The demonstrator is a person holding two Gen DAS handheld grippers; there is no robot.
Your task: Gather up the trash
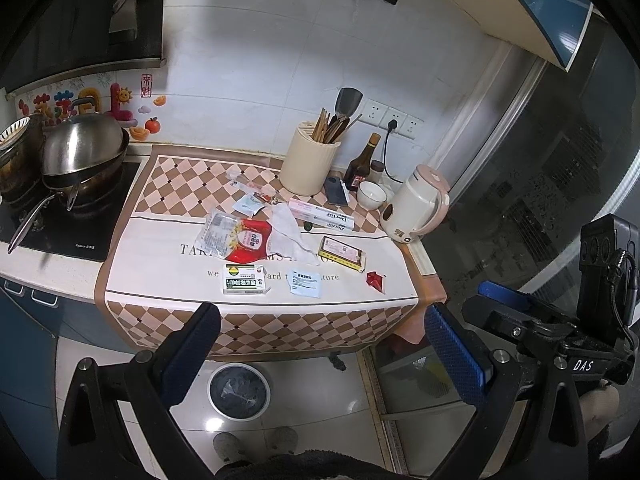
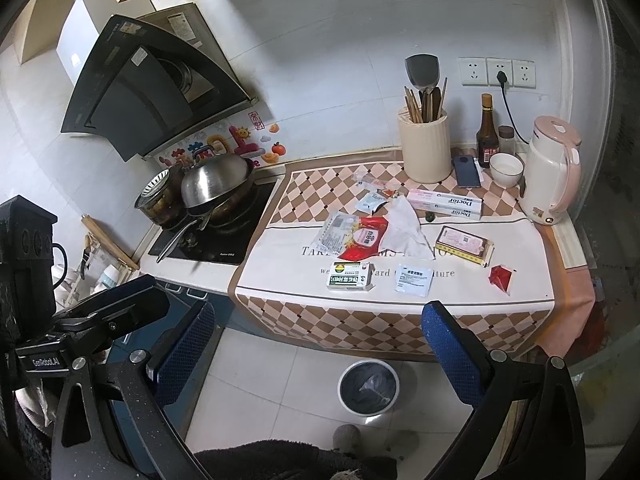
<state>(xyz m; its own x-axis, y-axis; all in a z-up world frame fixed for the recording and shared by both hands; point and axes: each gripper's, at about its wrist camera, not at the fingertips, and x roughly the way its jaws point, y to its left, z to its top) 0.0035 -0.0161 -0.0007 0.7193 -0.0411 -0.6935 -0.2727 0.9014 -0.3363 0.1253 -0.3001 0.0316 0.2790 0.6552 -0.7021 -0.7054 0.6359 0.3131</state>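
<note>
With both the left tongs (image 1: 320, 344) and right tongs (image 2: 320, 340) spread and empty, we judged collection barely begun: wrappers (image 2: 360, 236) and boxes (image 2: 349, 277) littered the bench (image 2: 520, 296) at 12 o'clock, the bin (image 2: 368, 387) on the floor below.

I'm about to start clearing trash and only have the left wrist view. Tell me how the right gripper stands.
Observer: The right gripper is open, spread wide and holding nothing. It sits short of the table's front edge.
Operator: Report what sits left of the cooktop. My view cuts off there.
Observer: A wooden-framed rack stands just beyond the cooktop. What it holds is too small to tell.
Operator: Place the bin for me against the right gripper.
Observer: The bin is on the floor and shows between that gripper's fingers, nearer the right one.
</note>
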